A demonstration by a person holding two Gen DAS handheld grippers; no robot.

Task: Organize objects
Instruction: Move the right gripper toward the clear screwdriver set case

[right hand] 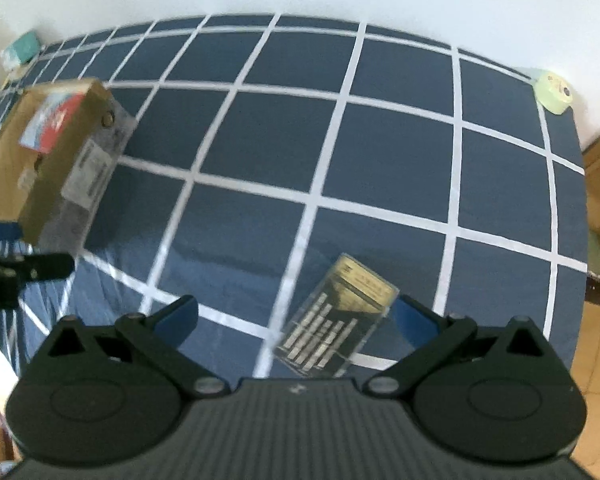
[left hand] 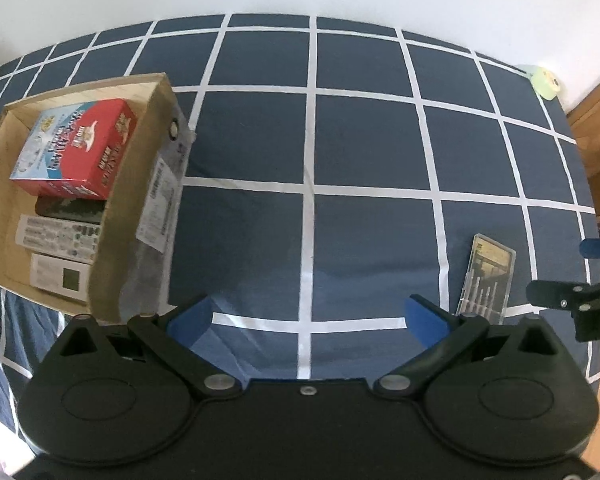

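A clear plastic case of small tools [right hand: 336, 320] lies flat on the blue checked bedcover [right hand: 380, 152], between the fingers of my open right gripper [right hand: 300, 320], nearer its right finger. It also shows in the left wrist view [left hand: 488, 276], to the right of my open, empty left gripper [left hand: 308, 320]. An open cardboard box [left hand: 140, 184] sits at the left and holds a red and blue carton [left hand: 76, 148] on top of flat packets. The box also shows in the right wrist view [right hand: 48, 184].
A pale green tape roll [right hand: 553, 92] lies at the bed's far right corner. A teal box [right hand: 22, 50] sits at the far left corner. Wooden floor [right hand: 596, 360] and furniture lie beyond the bed's right edge. A white wall runs behind the bed.
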